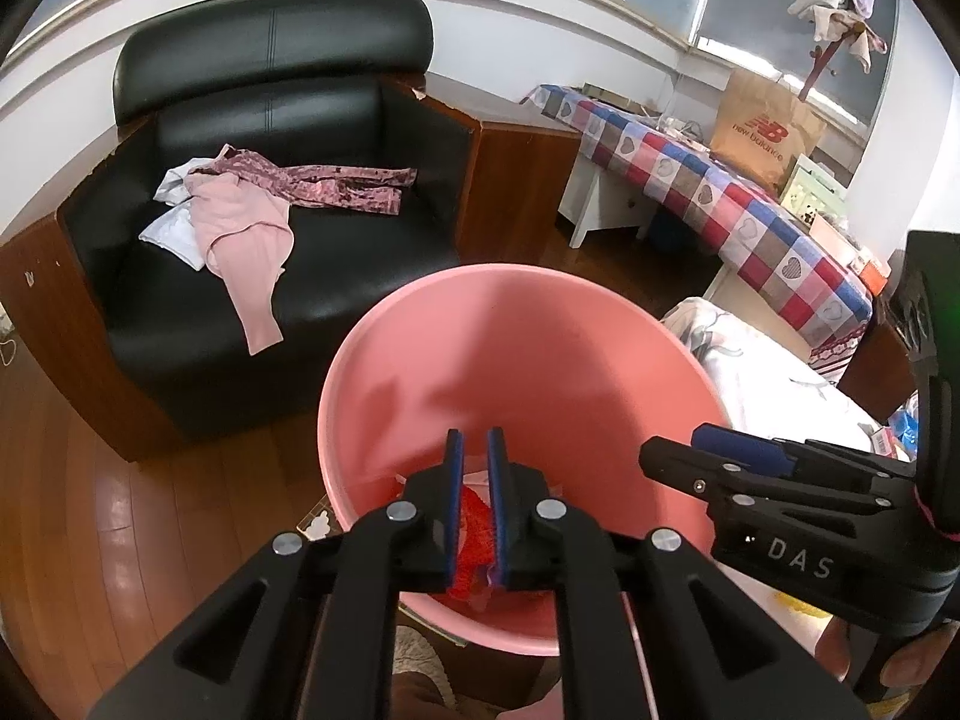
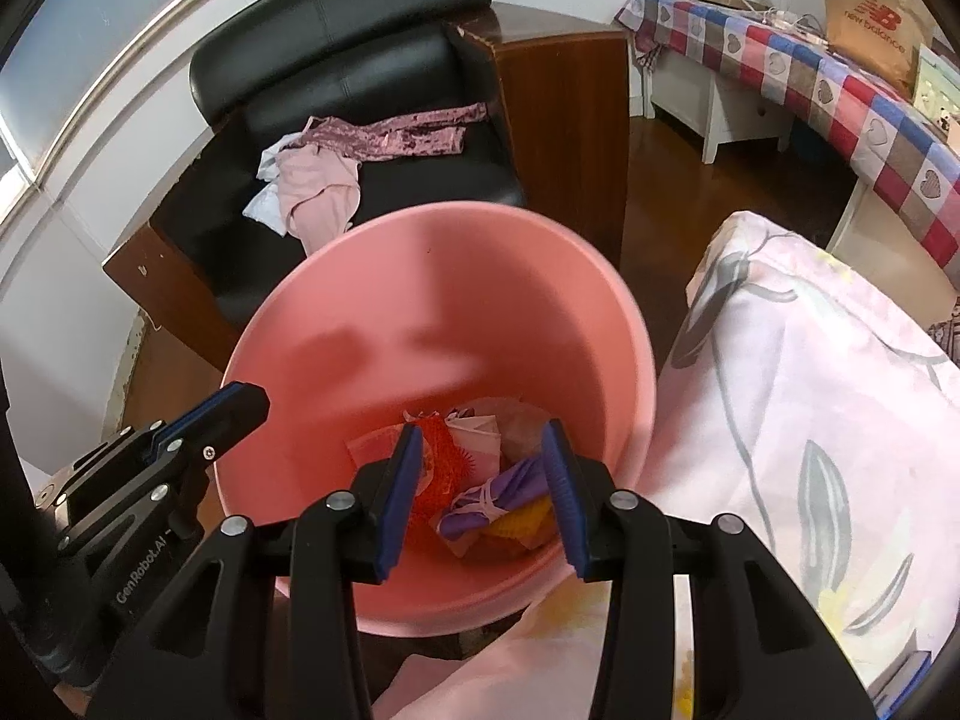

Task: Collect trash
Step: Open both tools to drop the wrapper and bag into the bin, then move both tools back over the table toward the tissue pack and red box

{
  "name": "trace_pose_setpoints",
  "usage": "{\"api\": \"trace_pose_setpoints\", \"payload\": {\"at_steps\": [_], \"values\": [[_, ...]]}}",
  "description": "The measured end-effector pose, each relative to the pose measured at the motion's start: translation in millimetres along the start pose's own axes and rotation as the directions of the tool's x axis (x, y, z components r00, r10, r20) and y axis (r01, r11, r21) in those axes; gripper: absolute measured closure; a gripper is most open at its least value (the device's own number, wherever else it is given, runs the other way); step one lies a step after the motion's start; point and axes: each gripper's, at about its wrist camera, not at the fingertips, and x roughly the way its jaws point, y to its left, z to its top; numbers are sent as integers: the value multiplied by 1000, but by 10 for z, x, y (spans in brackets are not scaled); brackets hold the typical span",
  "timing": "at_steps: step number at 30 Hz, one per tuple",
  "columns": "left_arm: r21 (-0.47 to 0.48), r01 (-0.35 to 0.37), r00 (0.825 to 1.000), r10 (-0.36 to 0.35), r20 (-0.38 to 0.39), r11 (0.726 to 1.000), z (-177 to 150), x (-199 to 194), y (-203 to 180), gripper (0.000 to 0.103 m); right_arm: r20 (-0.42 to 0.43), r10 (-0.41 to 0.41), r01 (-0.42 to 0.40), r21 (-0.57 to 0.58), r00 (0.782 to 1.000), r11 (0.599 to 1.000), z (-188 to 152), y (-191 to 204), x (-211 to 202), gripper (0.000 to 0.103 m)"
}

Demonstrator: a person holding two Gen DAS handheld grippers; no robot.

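Observation:
A pink plastic bin stands on the floor below both grippers; it also shows in the right wrist view. Trash lies at its bottom: a red mesh net, a purple wrapper, a yellow piece and pale paper. My left gripper hovers over the bin's near rim with its jaws a narrow gap apart and nothing between them. My right gripper is open and empty above the bin's inside. The red net shows between the left fingers, down in the bin.
A black leather armchair with pink clothes stands behind the bin. A bed with a floral quilt lies at the right. A table with a checked cloth and a paper bag stands at the far right.

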Motion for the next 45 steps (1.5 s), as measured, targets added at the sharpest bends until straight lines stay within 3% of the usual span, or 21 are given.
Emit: {"api": "trace_pose_setpoints", "payload": {"at_steps": [24, 45], "values": [[31, 52, 998, -53, 44, 998, 0, -483, -431, 95, 116, -53, 46, 67, 992, 997, -397, -557, -832, 61], [190, 193, 981, -195, -3, 963, -339, -659, -1442, 95, 189, -170, 153, 104, 967, 983, -1030, -1024, -1610, 61]]}}
